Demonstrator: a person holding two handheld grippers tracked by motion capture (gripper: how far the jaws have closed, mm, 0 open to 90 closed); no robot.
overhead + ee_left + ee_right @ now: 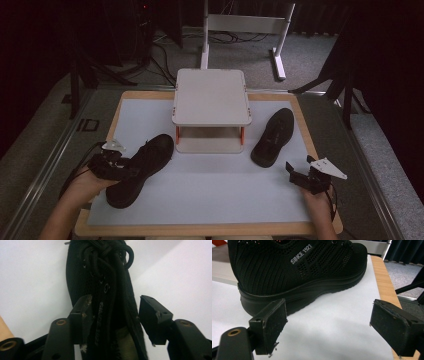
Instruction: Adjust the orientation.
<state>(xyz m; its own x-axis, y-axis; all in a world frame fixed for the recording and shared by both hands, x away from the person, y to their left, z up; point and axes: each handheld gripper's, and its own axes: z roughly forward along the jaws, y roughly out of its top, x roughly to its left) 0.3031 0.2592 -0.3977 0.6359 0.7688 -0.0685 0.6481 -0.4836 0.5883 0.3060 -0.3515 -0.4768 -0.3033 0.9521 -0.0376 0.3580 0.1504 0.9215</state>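
Note:
Two black knit lace-up shoes lie on the white mat. The left shoe points toward the back right, and my left gripper reaches into its heel end. In the left gripper view its jaws straddle the shoe's tongue and laces. The left pad rests against the fabric, while the right pad stands off with a gap, so the left gripper is open. The right shoe lies beside the stand. My right gripper sits open in front of that shoe, its jaws wide with nothing between them.
A white two-tier stand with orange posts stands at the back middle of the mat, between the shoes. The mat lies on a wooden board with a raised rim. Dark stands and cables sit on the floor beyond the table.

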